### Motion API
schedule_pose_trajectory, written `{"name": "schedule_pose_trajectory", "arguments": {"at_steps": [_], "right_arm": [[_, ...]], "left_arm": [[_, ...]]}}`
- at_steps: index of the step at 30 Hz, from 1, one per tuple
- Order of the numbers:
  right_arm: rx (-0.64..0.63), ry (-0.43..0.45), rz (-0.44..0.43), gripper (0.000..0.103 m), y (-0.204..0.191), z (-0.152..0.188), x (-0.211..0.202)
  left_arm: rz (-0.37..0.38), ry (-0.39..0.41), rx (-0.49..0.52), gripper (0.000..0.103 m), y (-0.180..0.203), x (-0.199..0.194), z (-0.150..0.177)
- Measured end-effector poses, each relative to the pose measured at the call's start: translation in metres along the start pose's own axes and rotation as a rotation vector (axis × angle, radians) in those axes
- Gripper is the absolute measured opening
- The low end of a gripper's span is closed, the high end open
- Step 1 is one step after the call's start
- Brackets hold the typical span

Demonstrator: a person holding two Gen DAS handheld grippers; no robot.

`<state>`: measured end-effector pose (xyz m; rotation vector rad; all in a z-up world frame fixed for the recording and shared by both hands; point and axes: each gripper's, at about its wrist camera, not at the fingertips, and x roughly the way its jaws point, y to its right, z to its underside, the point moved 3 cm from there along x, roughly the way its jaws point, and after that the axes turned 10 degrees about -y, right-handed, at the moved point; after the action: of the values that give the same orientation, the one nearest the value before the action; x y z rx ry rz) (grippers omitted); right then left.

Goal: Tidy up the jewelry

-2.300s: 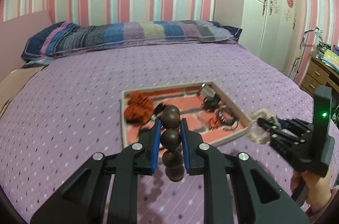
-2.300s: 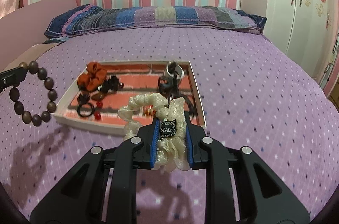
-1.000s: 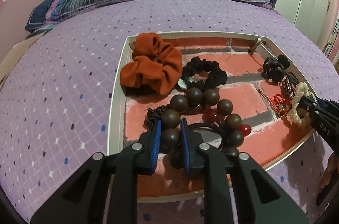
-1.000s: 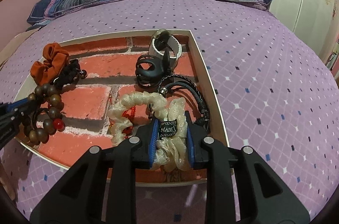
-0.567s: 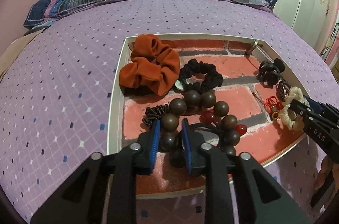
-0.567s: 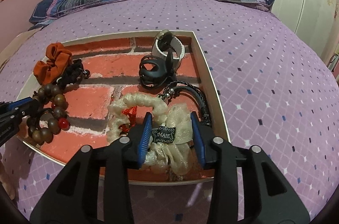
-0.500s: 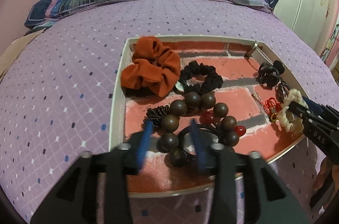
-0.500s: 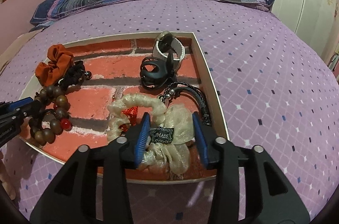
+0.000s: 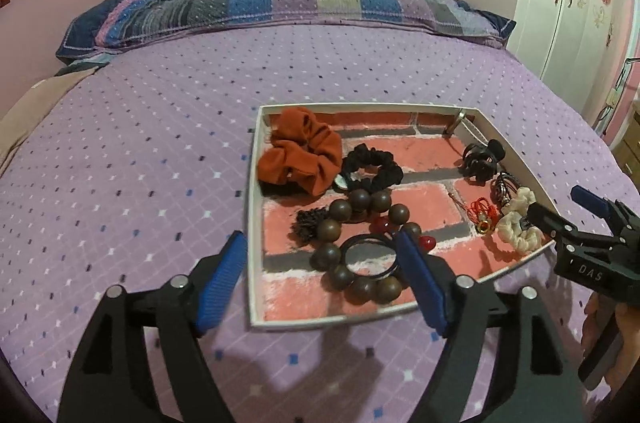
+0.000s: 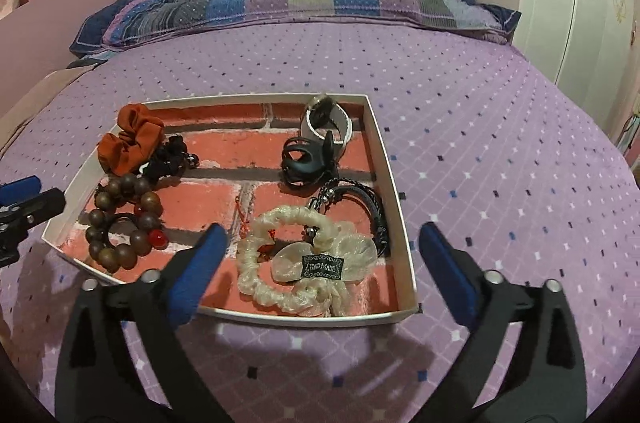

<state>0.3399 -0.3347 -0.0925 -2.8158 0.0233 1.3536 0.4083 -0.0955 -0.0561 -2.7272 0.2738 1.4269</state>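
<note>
- The left gripper (image 9: 320, 251) is seen with its jaws opening, spread wide over the near edge of the tray (image 9: 253, 223); nothing is clamped.
- The wooden bead bracelet (image 9: 356, 243) is laid in the tray's near left part, over a black hair ring (image 9: 370, 257) and beside red beads (image 9: 427, 243).
- The right gripper (image 10: 322, 251) is likewise opening, with nothing pressed by its pads.
- The cream scrunchie (image 10: 304, 263) is left on the tray's brick-patterned floor, near the right wall, touching a black braided cord (image 10: 370, 207).
- An orange scrunchie (image 9: 302, 155), a black scrunchie (image 9: 374, 165), a black claw clip (image 10: 308, 155) and a white cuff (image 10: 326, 123) are crowded further back.
- The tray is set on a purple bedspread (image 9: 140, 143), before a striped pillow (image 9: 280, 7).
</note>
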Motion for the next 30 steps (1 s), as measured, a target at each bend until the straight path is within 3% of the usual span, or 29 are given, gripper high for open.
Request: {"name": "schedule_pose_trajectory", "arguments": {"at_steps": [7, 15, 23, 30], "right_arm": [[-0.003, 0.027, 0.012, 0.099, -0.011, 0.020, -0.034], [0.021, 0.079, 0.019, 0.099, -0.023, 0.059, -0.086], [0.043, 0.092, 0.026, 0.099, -0.040, 0.104, -0.139], [0.042, 0.101, 0.038, 0.099, -0.055, 0.140, -0.175]], "left_arm": [[-0.065, 0.068, -0.027, 0.092, -0.023, -0.044, 0.028], [-0.096, 0.100, -0.058, 0.096, -0.045, -0.091, 0.079], [-0.044, 0.077, -0.082, 0.096, -0.042, -0.130, 0.133], [-0.022, 0.114, -0.089, 0.097, -0.034, -0.164, 0.163]]}}
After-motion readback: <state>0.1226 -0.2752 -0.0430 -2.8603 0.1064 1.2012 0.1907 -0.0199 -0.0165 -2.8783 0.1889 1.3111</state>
